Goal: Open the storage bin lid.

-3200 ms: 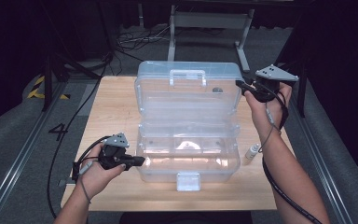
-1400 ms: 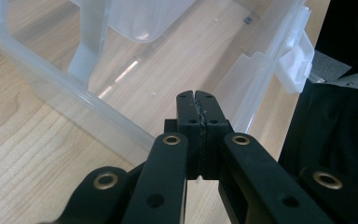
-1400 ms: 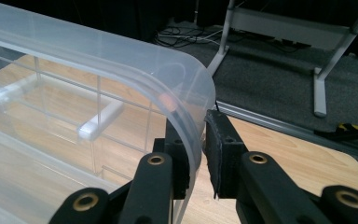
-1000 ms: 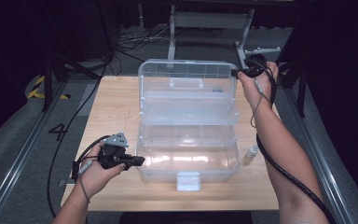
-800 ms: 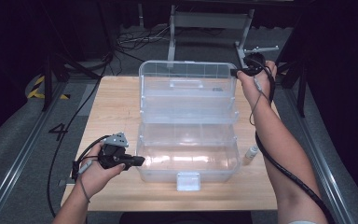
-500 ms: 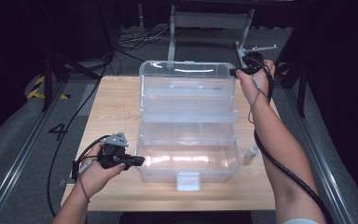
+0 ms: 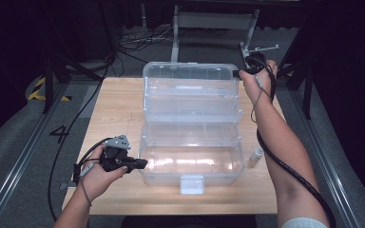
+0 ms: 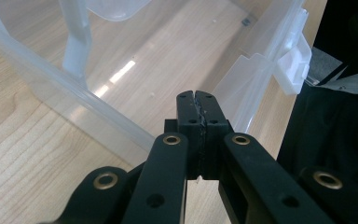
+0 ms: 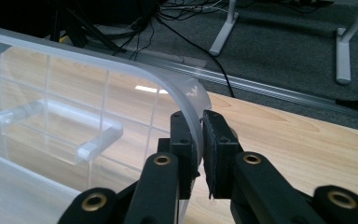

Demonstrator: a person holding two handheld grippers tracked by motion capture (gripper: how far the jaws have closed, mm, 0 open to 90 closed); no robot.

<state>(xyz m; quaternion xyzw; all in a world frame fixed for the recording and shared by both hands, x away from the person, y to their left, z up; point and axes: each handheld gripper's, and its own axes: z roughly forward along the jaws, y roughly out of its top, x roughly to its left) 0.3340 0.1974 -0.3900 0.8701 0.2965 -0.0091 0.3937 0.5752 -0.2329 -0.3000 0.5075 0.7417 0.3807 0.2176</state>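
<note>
Right gripper (image 9: 199,140) pinches lid (image 7: 187,78) rim — lid upright.

Glossy clear plastic box (image 7: 192,123), matt wooden table (image 7: 119,109)

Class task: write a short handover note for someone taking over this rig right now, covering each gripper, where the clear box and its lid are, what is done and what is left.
Right gripper: shut on the rim of the lid, at its far right corner; the lid stands raised at the far side of the table.
Left gripper: jaws shut, holding nothing, its tip against the near left wall of the clear box.
Done: box is open, its stepped trays fanned out.
A small white bottle lies on the table just right of the box.
Left: probably load the bottle, then lower the lid and snap the front latch.
</note>
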